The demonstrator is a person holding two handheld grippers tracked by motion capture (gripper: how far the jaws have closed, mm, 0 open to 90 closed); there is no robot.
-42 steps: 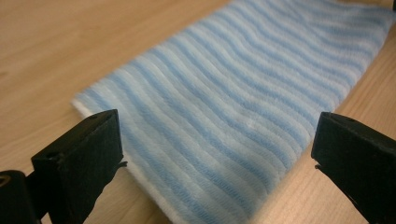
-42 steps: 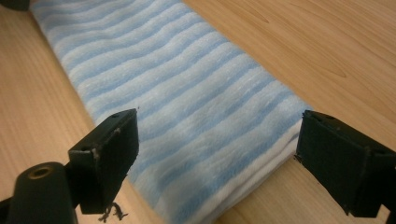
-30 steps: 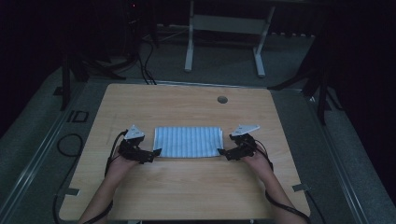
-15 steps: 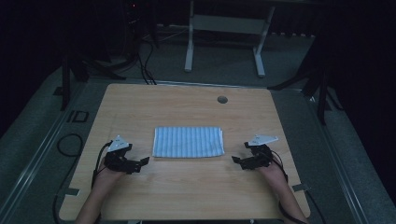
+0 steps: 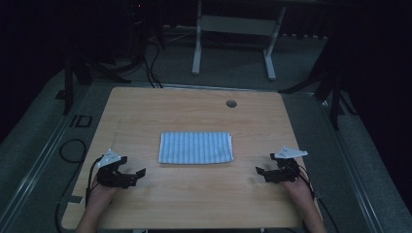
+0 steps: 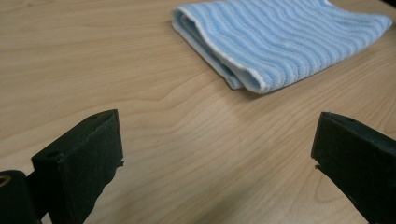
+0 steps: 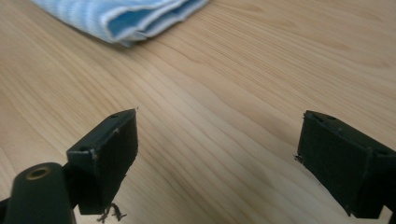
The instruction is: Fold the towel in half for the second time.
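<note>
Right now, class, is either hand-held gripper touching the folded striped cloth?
No, the cloth lies alone, with bare table separating it from both.

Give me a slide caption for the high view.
Folded blue striped towel on table, open left gripper and right gripper flanking it.

Folded towel [image 5: 196, 147] between two grippers, untouched

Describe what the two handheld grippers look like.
Both the left gripper and right gripper are black, each topped by a pale grey three-cornered plate. Blocky black fingers have flat pads. A dark cable trails from each. The forearms are bare, no sleeves visible.
</note>
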